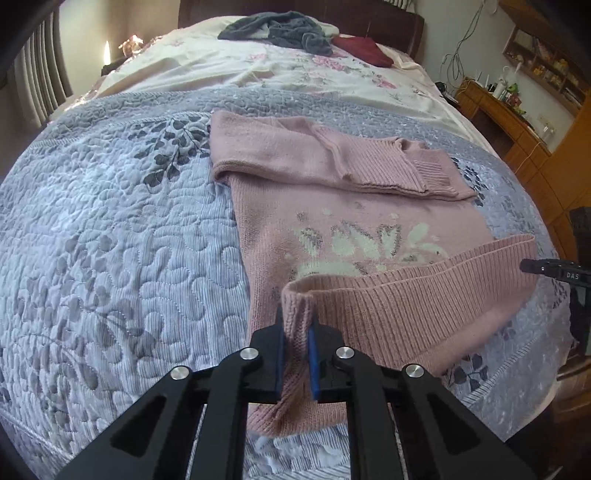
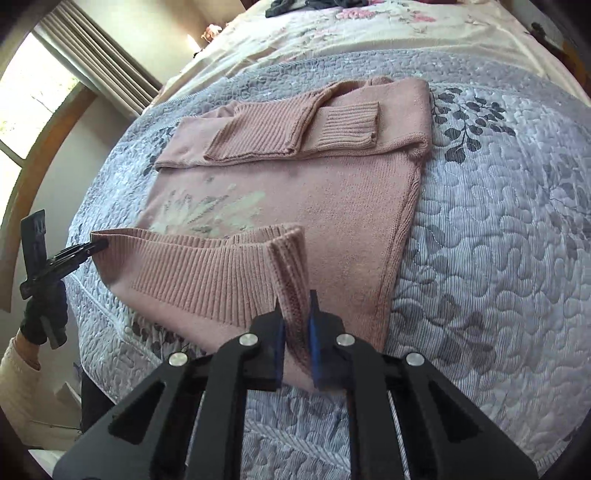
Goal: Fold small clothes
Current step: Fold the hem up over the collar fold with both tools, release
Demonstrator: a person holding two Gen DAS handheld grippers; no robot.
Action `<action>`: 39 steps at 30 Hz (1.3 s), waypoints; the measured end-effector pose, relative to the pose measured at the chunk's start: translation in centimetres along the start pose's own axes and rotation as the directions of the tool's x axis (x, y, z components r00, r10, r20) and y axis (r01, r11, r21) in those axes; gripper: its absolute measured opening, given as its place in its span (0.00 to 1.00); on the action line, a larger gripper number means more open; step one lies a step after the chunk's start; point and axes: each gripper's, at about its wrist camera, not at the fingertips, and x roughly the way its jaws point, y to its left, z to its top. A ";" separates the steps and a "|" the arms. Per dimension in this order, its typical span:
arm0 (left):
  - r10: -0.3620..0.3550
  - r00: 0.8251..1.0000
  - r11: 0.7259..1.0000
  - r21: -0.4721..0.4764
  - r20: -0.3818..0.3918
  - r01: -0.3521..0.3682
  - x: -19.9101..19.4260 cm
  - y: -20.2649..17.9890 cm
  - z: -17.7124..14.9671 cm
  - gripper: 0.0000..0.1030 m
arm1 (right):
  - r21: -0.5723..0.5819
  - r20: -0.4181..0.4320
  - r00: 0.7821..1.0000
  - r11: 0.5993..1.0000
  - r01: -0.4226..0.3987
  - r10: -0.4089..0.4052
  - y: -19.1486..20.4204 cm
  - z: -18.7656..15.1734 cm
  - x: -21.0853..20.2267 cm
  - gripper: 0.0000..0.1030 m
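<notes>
Pink knit sweater (image 1: 332,206) lies flat on the grey-blue quilted bedspread (image 1: 110,221), centre of the bed. Both sleeves are folded across the chest at 12 o'clock, ribbed cuffs overlapping. White and grey floral print mid-body, partly covered by the lifted hem.

Ribbed hem (image 2: 192,273) is raised off the quilt, stretched between both grippers. Left gripper (image 1: 295,325): jaws narrow, blue pads pinching one hem corner. Right gripper (image 2: 295,314): jaws narrow, clamped on the other hem corner, a fold of knit standing up between the pads.

In the left wrist view the right gripper shows at 3 o'clock, cut off by the frame edge; white lettering on it reads "DAS", the rest is out of view. In the right wrist view the left gripper sits at 9 o'clock, held by a black-gloved hand (image 2: 42,314) with a cream sleeve (image 2: 22,387).

Beyond the quilt: floral sheet (image 1: 295,70), dark grey garment (image 1: 277,29) and dark red cloth (image 1: 364,50) at 12 o'clock near the headboard. Wooden desk (image 1: 506,118) at 2 o'clock, items on it too small to identify. Window with blinds (image 2: 96,59) at 10 o'clock, overexposed.
</notes>
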 end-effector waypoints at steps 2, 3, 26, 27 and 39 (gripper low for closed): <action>-0.004 1.000 1.000 -0.006 0.026 0.004 -1.2 0.0 0.0 0.09 | -0.005 0.021 1.000 1.000 -0.013 0.013 0.3 -0.4 -1.2 0.09; -0.003 0.999 1.000 -0.011 0.040 0.004 -1.7 0.0 0.3 0.09 | -0.006 0.032 0.999 1.000 -0.016 0.016 0.4 -0.4 -1.8 0.09; 0.073 0.977 0.993 -0.101 0.201 -0.053 5.8 2.2 24.8 0.09 | 0.096 0.175 0.982 0.994 0.052 -0.069 -4.7 21.8 -1.1 0.09; 0.079 0.979 0.993 -0.104 0.191 -0.059 6.9 2.3 25.3 0.09 | 0.109 0.168 0.983 0.992 0.059 -0.077 -5.5 22.4 -0.2 0.08; 0.187 0.982 0.972 -0.147 0.004 -0.184 19.4 4.7 24.9 0.14 | 0.217 0.041 0.988 0.967 0.137 -0.150 -11.9 23.9 9.9 0.09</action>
